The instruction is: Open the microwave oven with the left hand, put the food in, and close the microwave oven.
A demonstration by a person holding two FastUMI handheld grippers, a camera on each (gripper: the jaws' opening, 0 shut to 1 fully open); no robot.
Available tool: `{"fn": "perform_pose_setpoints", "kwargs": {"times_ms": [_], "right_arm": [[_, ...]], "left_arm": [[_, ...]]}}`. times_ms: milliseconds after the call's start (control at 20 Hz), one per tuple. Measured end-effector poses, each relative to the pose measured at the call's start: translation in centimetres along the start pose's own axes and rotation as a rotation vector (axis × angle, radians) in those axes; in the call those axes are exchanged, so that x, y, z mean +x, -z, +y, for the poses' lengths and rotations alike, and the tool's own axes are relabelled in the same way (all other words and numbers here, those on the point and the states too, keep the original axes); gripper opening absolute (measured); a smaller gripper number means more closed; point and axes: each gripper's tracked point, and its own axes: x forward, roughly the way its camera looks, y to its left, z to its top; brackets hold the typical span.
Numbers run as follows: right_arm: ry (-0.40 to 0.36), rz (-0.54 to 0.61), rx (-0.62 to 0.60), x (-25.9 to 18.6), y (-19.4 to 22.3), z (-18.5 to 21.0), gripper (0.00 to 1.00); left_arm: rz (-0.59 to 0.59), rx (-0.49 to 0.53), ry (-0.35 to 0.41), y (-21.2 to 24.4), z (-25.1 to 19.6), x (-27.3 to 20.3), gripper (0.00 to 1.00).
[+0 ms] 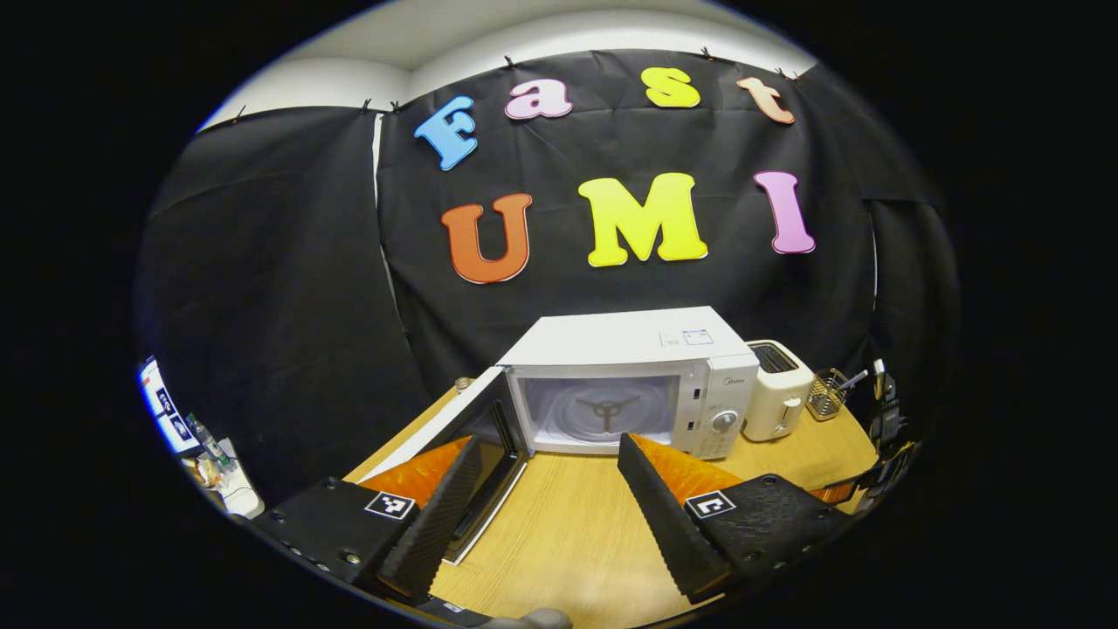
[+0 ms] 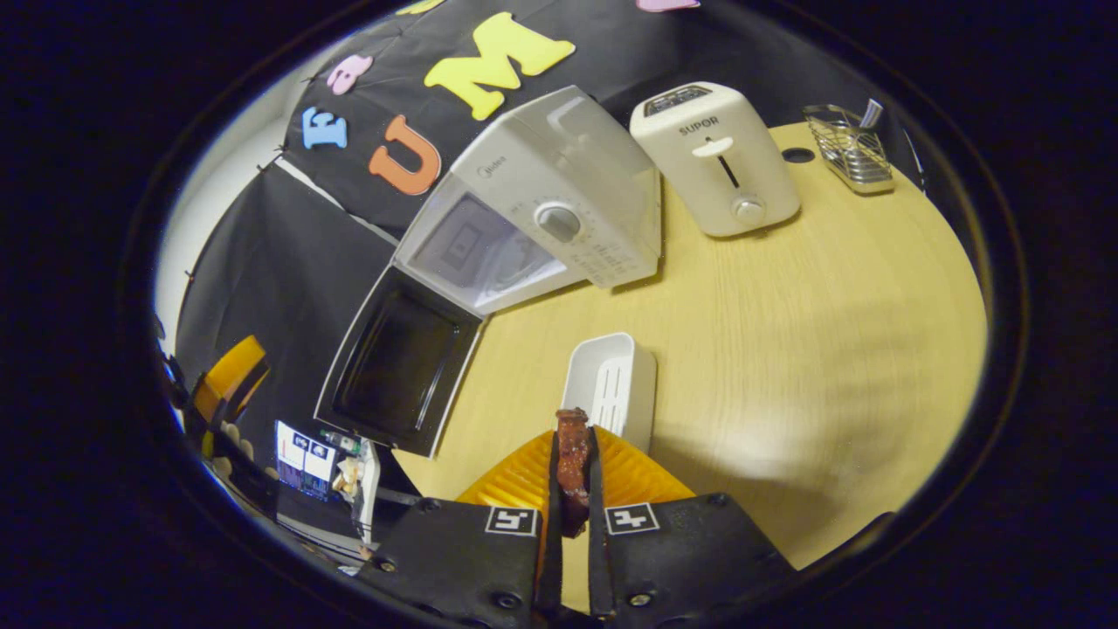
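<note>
Ahead of the left gripper [image 1: 550,498] we are seeing a microwave [image 1: 629,376] in smooth white plastic, its open door [image 1: 463,437] showing a glossy dark pane. Its fingers [image 1: 437,515] are looking like matt black ribbed rubber. The table [image 1: 568,524] beneath is showing pale wood grain. Between the right gripper [image 2: 574,489] fingers, the food [image 2: 572,463] is glistening reddish brown. Beyond sit a smooth white plastic tray [image 2: 611,380], a cream satin toaster [image 2: 716,157] and a shiny wire basket [image 2: 847,148].
</note>
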Motion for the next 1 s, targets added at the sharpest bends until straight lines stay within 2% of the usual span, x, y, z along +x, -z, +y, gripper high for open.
{"fn": "perform_pose_setpoints", "kwargs": {"times_ms": [250,350,700,1000], "right_arm": [[-0.044,-0.127,-0.021,-0.8,-4.3,6.1,0.15],[-0.035,-0.198,-0.016,0.2,-5.7,8.7,0.14],[-0.013,-0.408,0.080,8.1,-8.2,17.6,0.15],[-0.002,-0.589,0.241,15.8,-10.3,20.2,0.15]], "left_arm": [[-0.037,-0.001,0.087,0.2,-0.1,0.0,0.96],[-0.045,0.020,0.132,0.7,0.4,0.2,0.96],[-0.050,0.060,0.300,2.4,4.0,0.5,0.96],[-0.055,0.096,0.340,4.3,9.1,0.8,0.96]]}}
